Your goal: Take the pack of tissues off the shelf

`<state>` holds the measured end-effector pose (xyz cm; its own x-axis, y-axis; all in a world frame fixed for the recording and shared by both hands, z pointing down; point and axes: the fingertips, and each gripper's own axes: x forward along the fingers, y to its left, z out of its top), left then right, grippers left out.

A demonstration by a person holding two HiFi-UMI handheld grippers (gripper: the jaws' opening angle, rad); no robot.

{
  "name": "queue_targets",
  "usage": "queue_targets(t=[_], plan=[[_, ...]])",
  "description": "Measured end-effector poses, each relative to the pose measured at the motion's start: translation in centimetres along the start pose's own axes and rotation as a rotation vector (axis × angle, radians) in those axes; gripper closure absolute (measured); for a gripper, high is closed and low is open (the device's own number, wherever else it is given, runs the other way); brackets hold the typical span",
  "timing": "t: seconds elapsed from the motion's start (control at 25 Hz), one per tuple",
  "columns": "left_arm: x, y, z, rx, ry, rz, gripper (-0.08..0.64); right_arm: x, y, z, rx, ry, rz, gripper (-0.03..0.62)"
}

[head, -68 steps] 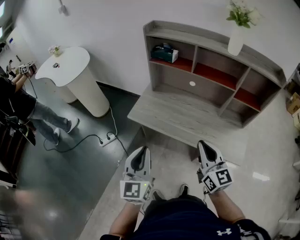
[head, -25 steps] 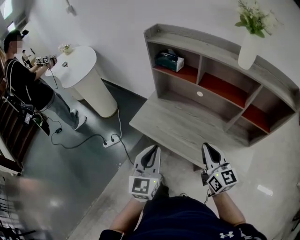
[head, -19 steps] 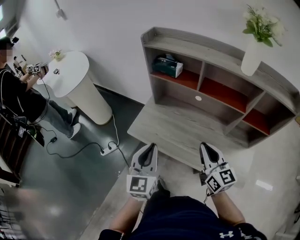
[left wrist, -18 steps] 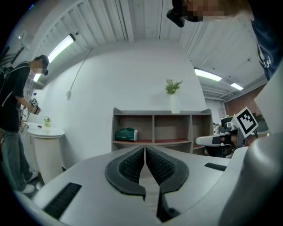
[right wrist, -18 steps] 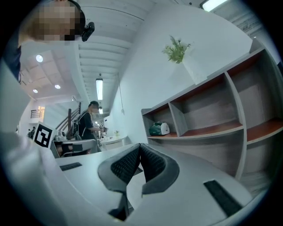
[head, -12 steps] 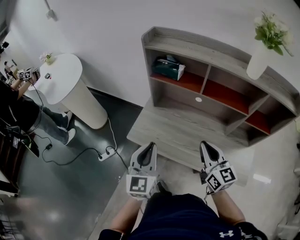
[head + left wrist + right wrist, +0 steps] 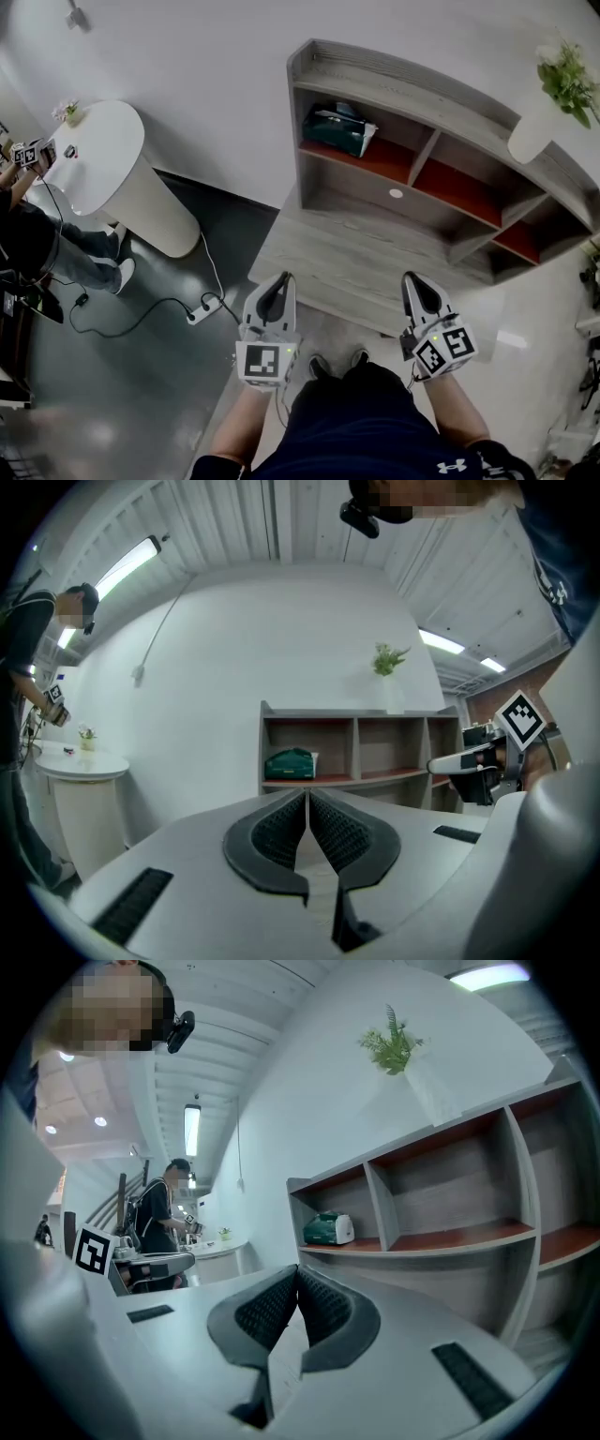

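The pack of tissues [image 7: 339,129] is dark green with a white end and lies in the upper-left compartment of the grey wooden shelf [image 7: 394,70], on a red board. It also shows far ahead in the left gripper view as the tissue pack [image 7: 290,763] and in the right gripper view as the tissue pack [image 7: 328,1229]. My left gripper [image 7: 278,281] and right gripper [image 7: 415,281] hover side by side at the desk's near edge, well short of the shelf. Both the left gripper [image 7: 307,794] and the right gripper [image 7: 297,1269] are shut with nothing between the pads.
A white vase with a green plant [image 7: 534,131] stands on the shelf top at the right. The grey desk top [image 7: 347,253] lies below the shelf. A round white table [image 7: 103,150], a person [image 7: 28,244] and a power strip with cable [image 7: 202,309] are at the left.
The view has shifted, so the shelf sits larger and higher in the frame. Both grippers stay shut, the left one slightly further left. The person at the left has slid toward the frame edge.
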<state>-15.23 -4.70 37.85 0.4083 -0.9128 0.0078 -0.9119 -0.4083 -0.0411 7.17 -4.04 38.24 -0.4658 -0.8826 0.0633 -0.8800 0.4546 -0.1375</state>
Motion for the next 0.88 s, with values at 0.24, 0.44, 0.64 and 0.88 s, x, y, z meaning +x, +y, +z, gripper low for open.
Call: queue_targets(t=[0.24, 0.44, 0.64, 0.88], plan=[[2.7, 0.7, 1.3, 0.065, -0.024, -0.020, 0.532, 2.3, -1.8, -1.0, 0.024, 0.022, -0.004, 0.580], [4.7, 3.6, 3.0, 0.192, -0.024, 0.029, 0.532, 4.7, -2.4, -0.3, 0.037, 0.001, 0.039, 0.580], [8.0, 5.9, 4.5, 0.295, 0.022, 0.050, 0.532, 6.4, -4.1, 1.5, 0.035, -0.034, 0.059, 0.580], [13.3, 5.9, 8.2, 0.439, -0.018, 0.013, 0.535, 7.7, -6.8, 2.3, 0.043, -0.050, 0.050, 0.580]])
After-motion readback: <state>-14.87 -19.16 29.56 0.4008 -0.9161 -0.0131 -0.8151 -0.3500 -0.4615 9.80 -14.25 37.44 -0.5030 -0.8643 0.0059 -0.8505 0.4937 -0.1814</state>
